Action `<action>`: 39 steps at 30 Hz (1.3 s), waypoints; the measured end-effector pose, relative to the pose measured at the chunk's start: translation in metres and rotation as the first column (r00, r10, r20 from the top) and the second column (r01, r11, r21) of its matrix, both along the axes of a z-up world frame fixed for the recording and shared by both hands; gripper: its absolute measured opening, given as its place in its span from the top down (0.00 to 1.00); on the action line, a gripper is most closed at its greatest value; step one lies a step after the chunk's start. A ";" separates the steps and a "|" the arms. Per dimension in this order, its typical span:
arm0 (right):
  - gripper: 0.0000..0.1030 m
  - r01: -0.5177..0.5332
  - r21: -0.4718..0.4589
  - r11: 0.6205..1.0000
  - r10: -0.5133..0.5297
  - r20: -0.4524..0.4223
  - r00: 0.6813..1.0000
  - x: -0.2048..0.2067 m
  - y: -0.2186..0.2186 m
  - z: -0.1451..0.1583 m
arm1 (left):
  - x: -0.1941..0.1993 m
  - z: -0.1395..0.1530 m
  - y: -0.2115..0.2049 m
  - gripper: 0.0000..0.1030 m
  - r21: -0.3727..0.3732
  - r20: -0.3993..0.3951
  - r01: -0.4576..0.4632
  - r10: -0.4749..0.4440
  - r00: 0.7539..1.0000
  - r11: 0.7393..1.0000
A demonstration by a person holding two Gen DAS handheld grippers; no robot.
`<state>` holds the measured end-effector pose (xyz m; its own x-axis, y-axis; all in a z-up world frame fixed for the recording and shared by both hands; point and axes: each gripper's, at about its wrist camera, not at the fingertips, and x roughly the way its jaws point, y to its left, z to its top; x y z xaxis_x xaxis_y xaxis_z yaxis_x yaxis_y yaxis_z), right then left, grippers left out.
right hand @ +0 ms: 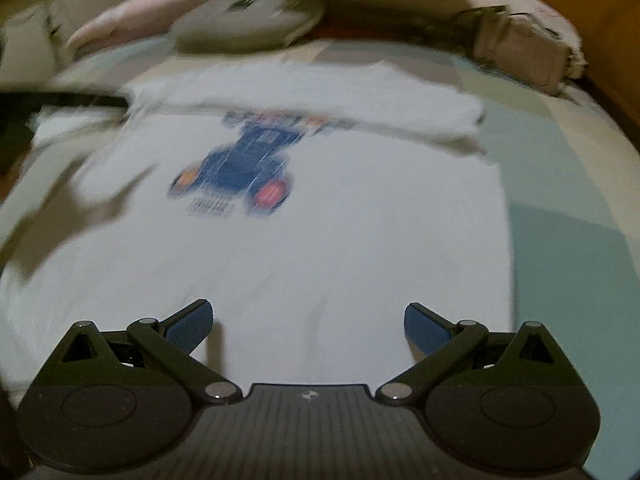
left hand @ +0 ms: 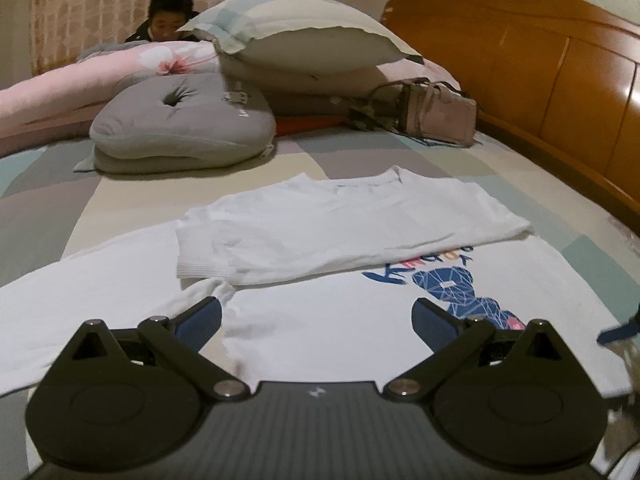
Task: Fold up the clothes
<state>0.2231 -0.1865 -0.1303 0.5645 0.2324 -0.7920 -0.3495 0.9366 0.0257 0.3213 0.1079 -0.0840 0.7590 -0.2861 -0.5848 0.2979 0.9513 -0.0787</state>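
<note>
T-shirt (left hand: 320,332): white, spread flat on the bed, blue bear print with lettering showing; upper part folded down over the chest, sleeve cuff on top.
Print (right hand: 244,168): on the T-shirt's middle, blurred in the right wrist view; partly covered by the fold in the left wrist view.
Left gripper (left hand: 318,316): jaws spread wide, holding nothing, low over the T-shirt just short of the folded edge.
Right gripper (right hand: 308,320): jaws spread wide, empty, over the T-shirt's plain lower part; view smeared.
Bed sheet (left hand: 360,152): patchwork of grey, cream and pale green, under and around the T-shirt.
Grey cushion (left hand: 180,124): round, dimpled, beyond the T-shirt, to the left.
Pillows (left hand: 304,36): stacked beyond the T-shirt, behind the grey cushion.
Pink quilt (left hand: 60,96): beyond the T-shirt, far left.
Handbag (left hand: 440,114): pale pink, beyond the T-shirt, to the right, near the headboard.
Headboard (left hand: 560,80): wooden, right of the T-shirt.
Person (left hand: 168,16): far beyond the T-shirt, behind the pillows, before a patterned curtain (left hand: 100,0).
</note>
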 end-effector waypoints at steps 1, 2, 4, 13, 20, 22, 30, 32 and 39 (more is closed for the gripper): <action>0.00 0.000 -0.011 1.000 0.000 0.018 1.000 -0.009 0.000 -0.001 | -0.001 0.000 -0.002 0.02 0.005 0.002 0.009 -0.009 1.000 1.000; 0.00 0.009 -0.004 1.000 -0.009 0.024 1.000 -0.018 -0.004 -0.001 | -0.002 0.001 -0.005 0.02 0.007 0.004 0.019 -0.019 1.000 1.000; 0.00 0.037 0.017 0.999 -0.037 0.007 0.999 -0.029 -0.011 -0.001 | -0.003 0.001 -0.009 0.02 0.013 0.008 0.034 -0.034 0.999 0.999; 0.00 0.015 0.066 0.998 -0.019 0.050 0.999 -0.050 0.009 0.022 | -0.009 0.003 -0.026 0.02 0.042 0.023 0.091 -0.092 0.995 0.995; 0.00 0.066 0.010 0.998 -0.066 0.023 0.998 -0.043 0.010 0.003 | -0.010 0.001 -0.032 0.02 0.055 0.021 0.110 -0.111 0.994 0.992; 0.00 0.118 0.035 0.992 -0.118 0.003 0.993 -0.044 -0.002 0.006 | -0.010 0.000 -0.032 0.02 0.057 0.018 0.112 -0.113 0.993 0.992; 0.00 0.192 0.244 0.951 -0.206 0.033 0.978 0.006 -0.022 0.015 | -0.009 -0.003 -0.034 0.02 0.066 0.008 0.118 -0.118 0.993 0.991; 0.00 0.231 0.277 0.933 -0.233 -0.026 0.972 0.024 -0.030 0.007 | -0.008 -0.004 -0.034 0.02 0.068 0.005 0.119 -0.120 0.993 0.991; 0.00 0.357 0.295 0.886 -0.366 -0.024 0.930 0.028 -0.069 0.004 | -0.004 -0.005 -0.030 0.02 0.059 -0.007 0.104 -0.104 0.995 0.993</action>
